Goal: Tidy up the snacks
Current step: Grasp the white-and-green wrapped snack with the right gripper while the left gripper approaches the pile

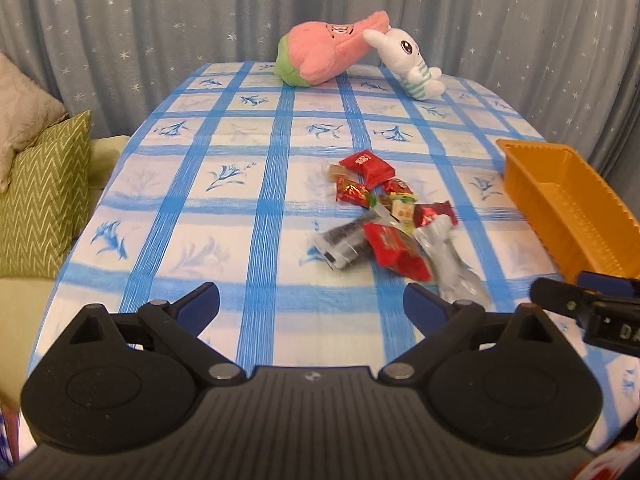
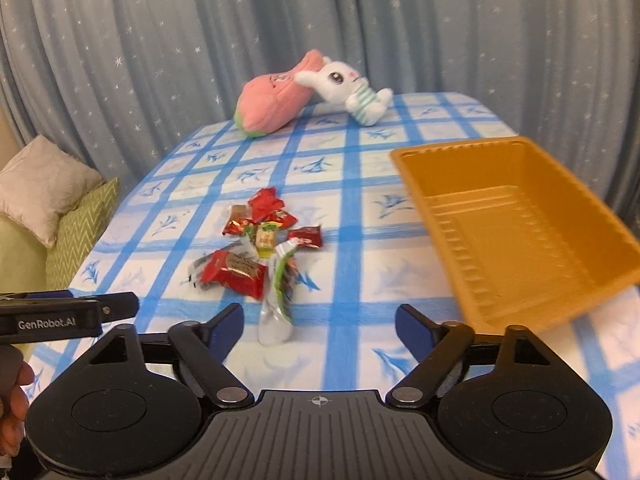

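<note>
- A grey-blue curtain [image 1: 160,20] sprinkled with white stars hangs behind a table draped in a white cloth with a blue grid and blue flower prints [image 1: 224,208].
- At the far end of the cloth a pink and green plush toy [image 1: 320,56] lies on its side, and a white plush rabbit [image 1: 408,60] in a striped top leans against it.
- Off the table's left edge are a green zigzag cushion [image 1: 44,200] and a beige cushion [image 1: 24,100] on a pale green seat.
- The pile of wrapped snacks [image 2: 256,256] lies near the middle of the cloth: red packets, a small yellow-green one, a dark packet and a clear silvery wrapper that reaches toward the near edge.
- An orange plastic tray [image 2: 560,280] with a ribbed floor sits to the right of the pile, apart from it, holding nothing.
- The left gripper [image 1: 312,304] is spread wide and holds nothing, low over bare cloth just short of the pile.
- The right gripper [image 2: 320,320] is likewise spread wide with nothing held; the clear wrapper's end lies between its fingers, and I cannot tell whether they touch it.
- Bare cloth lies open to the left of the pile and between pile and tray.
</note>
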The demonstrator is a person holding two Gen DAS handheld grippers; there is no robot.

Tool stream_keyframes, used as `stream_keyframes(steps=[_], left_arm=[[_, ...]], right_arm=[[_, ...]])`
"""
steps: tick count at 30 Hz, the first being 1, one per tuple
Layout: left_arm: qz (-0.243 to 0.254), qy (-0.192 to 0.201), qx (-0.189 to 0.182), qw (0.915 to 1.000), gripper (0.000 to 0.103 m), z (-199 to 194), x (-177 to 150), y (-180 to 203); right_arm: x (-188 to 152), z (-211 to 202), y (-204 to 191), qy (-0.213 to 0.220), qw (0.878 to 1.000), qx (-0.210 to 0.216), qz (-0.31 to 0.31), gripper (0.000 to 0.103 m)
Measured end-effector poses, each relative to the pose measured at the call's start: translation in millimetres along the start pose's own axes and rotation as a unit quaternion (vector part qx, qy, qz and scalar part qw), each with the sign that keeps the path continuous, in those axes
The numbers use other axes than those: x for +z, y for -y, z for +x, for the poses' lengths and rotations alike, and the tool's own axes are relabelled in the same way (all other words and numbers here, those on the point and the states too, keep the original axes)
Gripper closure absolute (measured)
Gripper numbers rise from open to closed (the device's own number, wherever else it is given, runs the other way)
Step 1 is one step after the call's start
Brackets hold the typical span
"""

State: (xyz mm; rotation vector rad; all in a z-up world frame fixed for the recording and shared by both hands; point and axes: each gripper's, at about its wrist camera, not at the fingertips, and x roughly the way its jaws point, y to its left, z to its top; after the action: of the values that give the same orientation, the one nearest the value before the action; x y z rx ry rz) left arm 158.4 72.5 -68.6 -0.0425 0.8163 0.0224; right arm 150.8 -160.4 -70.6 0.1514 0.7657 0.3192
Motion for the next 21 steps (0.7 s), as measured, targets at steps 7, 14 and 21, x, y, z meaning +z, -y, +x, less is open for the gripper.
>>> stream_keyframes(steps=[7, 14, 21], left_arm=[[0.004, -0.007, -0.012, 0.9999, 0.008, 41, 8, -11], [-0.010, -0.007, -0.024, 0.9996, 0.010, 59, 9, -21], [-0.003, -0.001, -0.039, 0.9992, 0.010, 62, 8, -18]], right_arm=[[11, 67, -5, -0.031, 0.999, 0.019, -0.003, 0.047], [12, 110, -8, -0.054, 0.998, 0.024, -0.009, 0.062], [13, 121, -15, -0.053, 0.998, 0.025, -0.031, 0.077]])
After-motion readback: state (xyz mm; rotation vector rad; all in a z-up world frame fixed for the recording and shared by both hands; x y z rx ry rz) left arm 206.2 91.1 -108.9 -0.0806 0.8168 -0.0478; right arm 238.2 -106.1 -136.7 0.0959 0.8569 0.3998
